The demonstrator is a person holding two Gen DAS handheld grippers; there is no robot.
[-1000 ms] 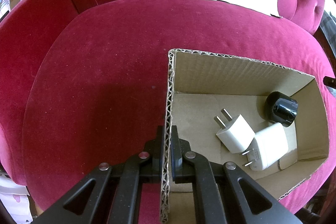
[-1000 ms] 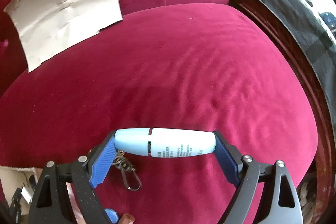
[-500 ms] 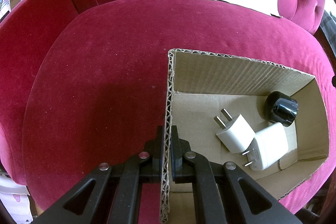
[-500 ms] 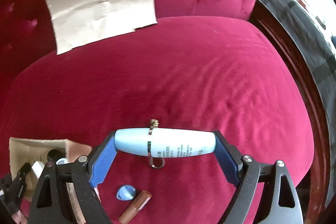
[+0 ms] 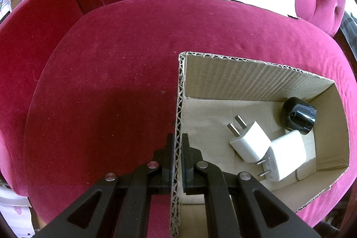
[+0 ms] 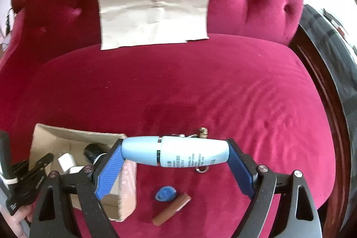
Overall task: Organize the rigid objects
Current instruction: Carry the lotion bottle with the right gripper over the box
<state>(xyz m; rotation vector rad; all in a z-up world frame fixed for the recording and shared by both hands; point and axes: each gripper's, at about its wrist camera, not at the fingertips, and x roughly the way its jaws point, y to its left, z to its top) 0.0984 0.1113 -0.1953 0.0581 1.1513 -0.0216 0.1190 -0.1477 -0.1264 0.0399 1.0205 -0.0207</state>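
Blue-padded fingers (image 6: 110, 171) of the right gripper (image 6: 175, 154) stand wide apart, clamped end to end on a pale blue tube (image 6: 175, 153) held crosswise above a crimson velvet seat (image 6: 200, 93). The left gripper (image 5: 177, 157) is pinched tight on the near wall of a cardboard box (image 5: 245, 79). Inside the box lie two white plug adapters (image 5: 250, 142), touching, and a black cap (image 5: 299, 115) in the far corner. On the seat, right of the box, rest a blue tag (image 6: 166, 193), a brown stick (image 6: 173, 207) and a metal clip (image 6: 202, 132).
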